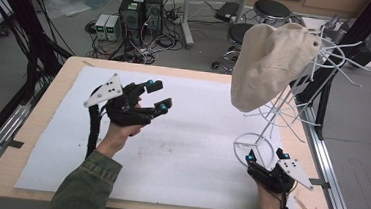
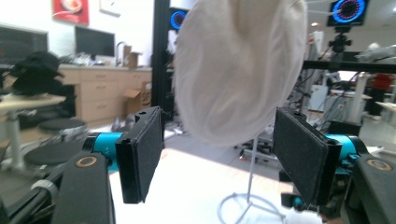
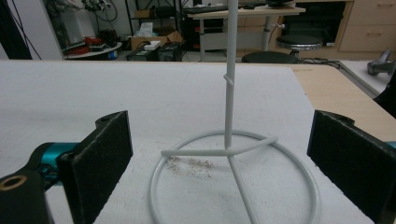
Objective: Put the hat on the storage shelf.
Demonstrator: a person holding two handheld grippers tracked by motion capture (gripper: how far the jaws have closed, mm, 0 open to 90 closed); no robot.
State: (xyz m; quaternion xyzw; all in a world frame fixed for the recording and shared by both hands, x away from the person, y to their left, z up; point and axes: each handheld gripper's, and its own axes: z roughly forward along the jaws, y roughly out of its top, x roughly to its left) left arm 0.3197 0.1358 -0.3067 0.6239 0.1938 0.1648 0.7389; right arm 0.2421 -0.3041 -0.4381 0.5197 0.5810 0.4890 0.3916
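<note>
Your worktop [image 1: 41, 123] carries a white wire stand [image 1: 273, 111] at its right edge, a cream hat [image 1: 269, 66] draped on top. The hat looks soft and light; take it by the lower rim. Thin prongs may snag. Left hand-held gripper [image 1: 156, 94] released, raised mid-worktop; right hand-held gripper [image 1: 267, 155] released at the stand's ring base [image 3: 233, 186].

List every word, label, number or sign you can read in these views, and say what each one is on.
No text can be read in any view.
Red framed poster on the far wall: print too blurred to read.
Small grey boxes on the floor beyond the table: any labels too small to read.
Cream cloth hat on the white wire stand: no print visible.
</note>
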